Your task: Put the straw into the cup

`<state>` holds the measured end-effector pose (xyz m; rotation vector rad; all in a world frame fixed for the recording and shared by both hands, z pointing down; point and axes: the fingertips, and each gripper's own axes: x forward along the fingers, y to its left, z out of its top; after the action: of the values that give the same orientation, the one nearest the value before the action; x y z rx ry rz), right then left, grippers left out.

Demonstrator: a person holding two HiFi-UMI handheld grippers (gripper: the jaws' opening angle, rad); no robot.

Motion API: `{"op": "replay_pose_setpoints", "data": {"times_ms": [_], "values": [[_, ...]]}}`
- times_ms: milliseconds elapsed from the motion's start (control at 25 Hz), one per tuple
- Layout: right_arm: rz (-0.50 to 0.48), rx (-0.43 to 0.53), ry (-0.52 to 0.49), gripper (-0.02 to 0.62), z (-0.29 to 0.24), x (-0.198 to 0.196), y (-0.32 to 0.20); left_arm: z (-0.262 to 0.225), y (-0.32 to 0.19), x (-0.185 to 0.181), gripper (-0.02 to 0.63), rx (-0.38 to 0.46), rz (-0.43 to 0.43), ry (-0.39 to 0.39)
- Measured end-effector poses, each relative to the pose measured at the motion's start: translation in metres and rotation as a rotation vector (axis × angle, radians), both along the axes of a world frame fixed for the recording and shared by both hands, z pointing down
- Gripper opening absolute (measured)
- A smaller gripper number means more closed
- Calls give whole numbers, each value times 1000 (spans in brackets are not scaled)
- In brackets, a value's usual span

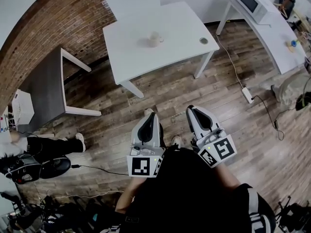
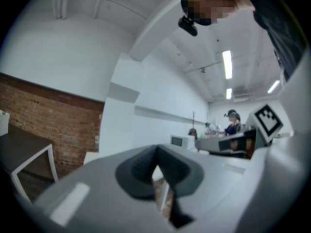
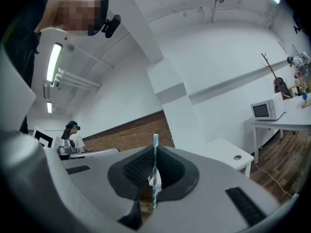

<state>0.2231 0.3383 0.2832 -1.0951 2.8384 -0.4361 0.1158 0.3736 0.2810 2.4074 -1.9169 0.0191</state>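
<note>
A small pale cup (image 1: 154, 39) stands near the middle of the white table (image 1: 180, 28), well ahead of me. Both grippers are held close to my body over the wooden floor, far short of the table. My right gripper (image 3: 154, 152) is shut on a teal-and-white striped straw (image 3: 155, 171), which stands upright between the pads with its top poking above them. My left gripper (image 2: 158, 154) is shut with nothing in it. In the head view the left gripper (image 1: 148, 114) and the right gripper (image 1: 191, 109) sit side by side; the straw is not visible there.
A grey table (image 1: 46, 86) stands at the left by the brick wall. Another white table carries a microwave (image 1: 250, 1) at the back right. A power strip (image 1: 247, 95) and cables lie on the floor. A seated person's legs (image 1: 48, 144) are at the left.
</note>
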Motion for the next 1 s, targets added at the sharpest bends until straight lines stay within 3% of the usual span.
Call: {"op": "replay_pose_setpoints", "data": {"times_ms": [440, 1000], "values": [[15, 10, 14, 15, 0, -29, -82, 7, -89, -26, 3, 11, 14, 22], [93, -21, 53, 15, -8, -99, -221, 8, -235, -102, 3, -29, 80, 58]]}}
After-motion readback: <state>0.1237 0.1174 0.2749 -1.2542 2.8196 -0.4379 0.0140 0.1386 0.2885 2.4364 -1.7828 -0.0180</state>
